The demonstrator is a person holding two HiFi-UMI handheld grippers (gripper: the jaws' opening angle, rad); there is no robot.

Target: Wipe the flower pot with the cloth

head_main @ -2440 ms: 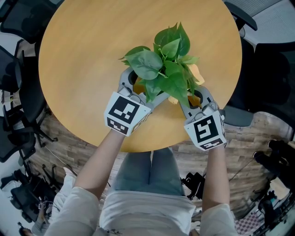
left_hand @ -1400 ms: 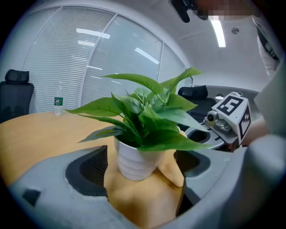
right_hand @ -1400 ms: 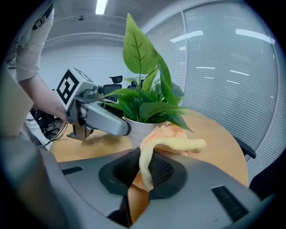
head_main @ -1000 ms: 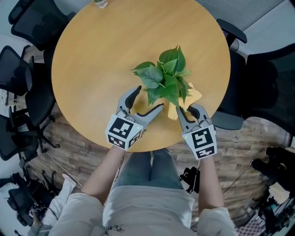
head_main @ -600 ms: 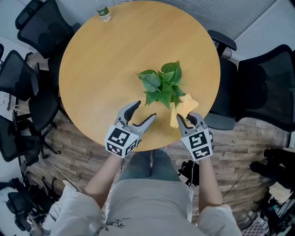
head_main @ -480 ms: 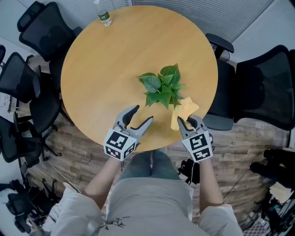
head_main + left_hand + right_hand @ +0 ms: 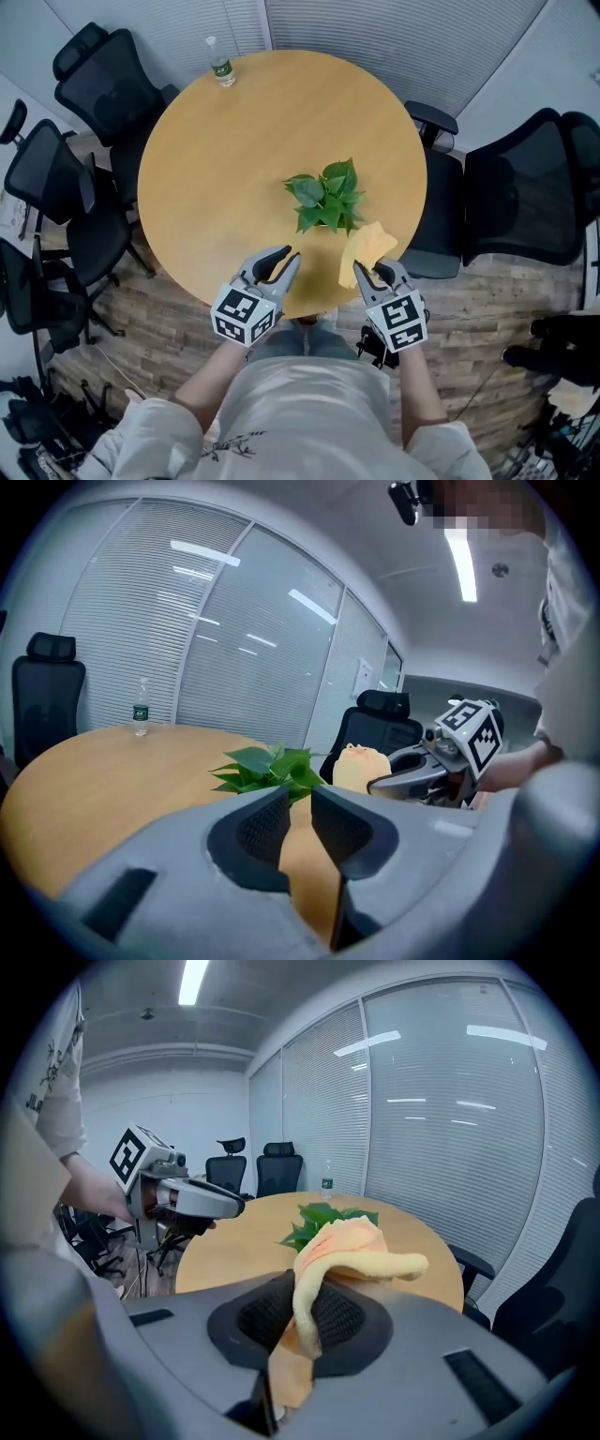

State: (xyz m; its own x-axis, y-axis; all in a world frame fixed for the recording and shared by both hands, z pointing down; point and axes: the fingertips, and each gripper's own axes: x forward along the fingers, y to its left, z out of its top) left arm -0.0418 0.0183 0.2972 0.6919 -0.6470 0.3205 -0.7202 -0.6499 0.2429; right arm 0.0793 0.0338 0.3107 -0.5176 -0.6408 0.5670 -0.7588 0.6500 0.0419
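Near the middle of the round desk, a little toward 4 o'clock: a leafy plant, upright, with the flower pot beneath it hidden under the leaves in the head view. Over the desk's 6 o'clock edge, both claws, side by side and well apart from each other.

At 5 o'clock from the plant, the right claw — clamped on the yellow cloth, one fold pinched between the pads, the loose end flopping over the top and lying just beside the leaves.

At 7 o'clock from the plant, the left claw, pointing toward it. Jaws just been closing, now only a narrow slit apart — nothing between them, only bare desk showing through the gap.

Far off at the 11 o'clock rim, a water bottle, standing upright.

Ringed around the desk, black office chairs: several from 9 to 11 o'clock, more at 3 o'clock.
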